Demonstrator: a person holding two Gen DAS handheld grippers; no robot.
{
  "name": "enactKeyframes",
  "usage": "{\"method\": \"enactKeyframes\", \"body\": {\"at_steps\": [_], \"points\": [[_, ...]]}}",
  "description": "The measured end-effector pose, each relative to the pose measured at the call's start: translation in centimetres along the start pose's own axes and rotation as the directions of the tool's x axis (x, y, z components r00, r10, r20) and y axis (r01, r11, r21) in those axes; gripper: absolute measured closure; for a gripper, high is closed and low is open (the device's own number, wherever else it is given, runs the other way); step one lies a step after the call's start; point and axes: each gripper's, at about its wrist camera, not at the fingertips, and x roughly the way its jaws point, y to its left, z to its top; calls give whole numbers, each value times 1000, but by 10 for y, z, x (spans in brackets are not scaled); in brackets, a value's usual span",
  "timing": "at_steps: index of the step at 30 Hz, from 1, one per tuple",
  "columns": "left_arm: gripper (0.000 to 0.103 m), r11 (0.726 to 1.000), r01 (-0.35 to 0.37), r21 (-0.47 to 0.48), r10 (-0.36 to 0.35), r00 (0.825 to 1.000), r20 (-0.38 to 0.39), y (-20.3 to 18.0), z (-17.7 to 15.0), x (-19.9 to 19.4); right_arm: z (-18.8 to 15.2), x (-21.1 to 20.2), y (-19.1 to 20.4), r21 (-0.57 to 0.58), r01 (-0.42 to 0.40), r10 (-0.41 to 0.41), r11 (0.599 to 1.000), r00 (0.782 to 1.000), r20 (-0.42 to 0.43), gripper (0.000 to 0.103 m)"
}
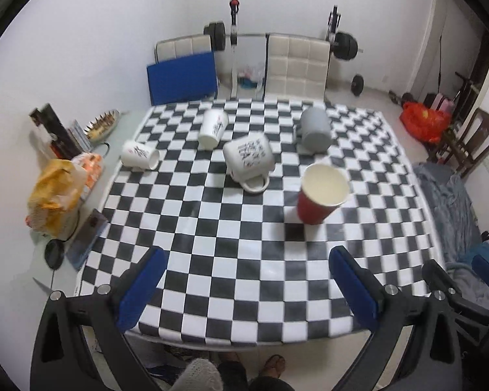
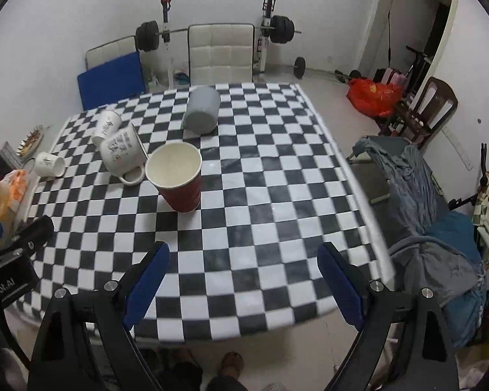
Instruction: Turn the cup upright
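A red paper cup (image 1: 321,194) with a white inside stands upright, mouth up, on the checkered table (image 1: 212,247); it also shows in the right wrist view (image 2: 178,176). A large white patterned mug (image 1: 249,158) lies on its side, handle toward me. A grey mug (image 1: 314,129) lies tipped over at the back. Two small white cups (image 1: 213,128) (image 1: 139,155) lie on their sides at the left. My left gripper (image 1: 247,280) is open and empty above the table's near edge. My right gripper (image 2: 244,277) is open and empty, to the right of the red cup.
Bags, books and a dish (image 1: 102,125) crowd the table's left strip. White chairs (image 1: 296,65) and a barbell rack stand behind the table. A chair draped with grey cloth (image 2: 423,195) is at the right. The left gripper's body (image 2: 13,251) shows at the left edge.
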Motion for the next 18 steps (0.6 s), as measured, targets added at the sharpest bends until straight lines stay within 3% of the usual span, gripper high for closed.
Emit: {"method": "enactKeyframes", "body": {"at_steps": [7,18], "points": [[1,1000,-18,-14,19,996,87,-5,-9,-78,-1,-89,-20,-31,6,-3,1000,995,100,10],[1,999,-34,-4,34,990,140,-11,-17,-134,-5,-183,-39,-7,-38,39,999,979,200,9]]}}
